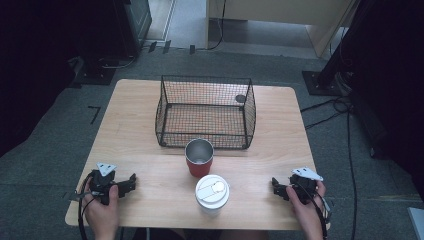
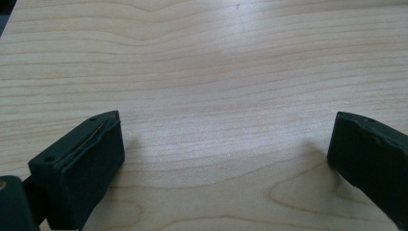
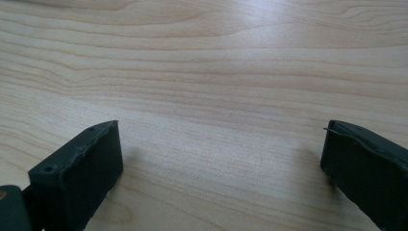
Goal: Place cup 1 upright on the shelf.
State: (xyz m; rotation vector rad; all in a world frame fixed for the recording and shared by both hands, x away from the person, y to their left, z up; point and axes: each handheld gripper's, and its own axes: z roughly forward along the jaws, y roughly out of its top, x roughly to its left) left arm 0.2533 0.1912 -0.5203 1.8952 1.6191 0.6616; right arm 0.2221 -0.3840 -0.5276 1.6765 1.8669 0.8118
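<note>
Two cups (image 1: pixel 199 156) (image 1: pixel 212 193), one wire basket (image 1: pixel 206 112), two claws (image 1: pixel 131 182) (image 1: pixel 276 187) spread wide

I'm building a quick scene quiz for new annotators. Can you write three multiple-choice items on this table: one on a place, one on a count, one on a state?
1. Where does the red cup stand?
A. inside the wire basket
B. just in front of the wire basket
C. at the table's left edge

2. How many cups are on the table?
A. one
B. two
C. four

3. How is the left tool?
A. open, holding nothing
B. shut on a cup
C. shut on the basket

Answers: B, the cup stands outside the near wall; B, the red cup and the white lidded cup; A, bare wood lies between its spread jaws.
</note>
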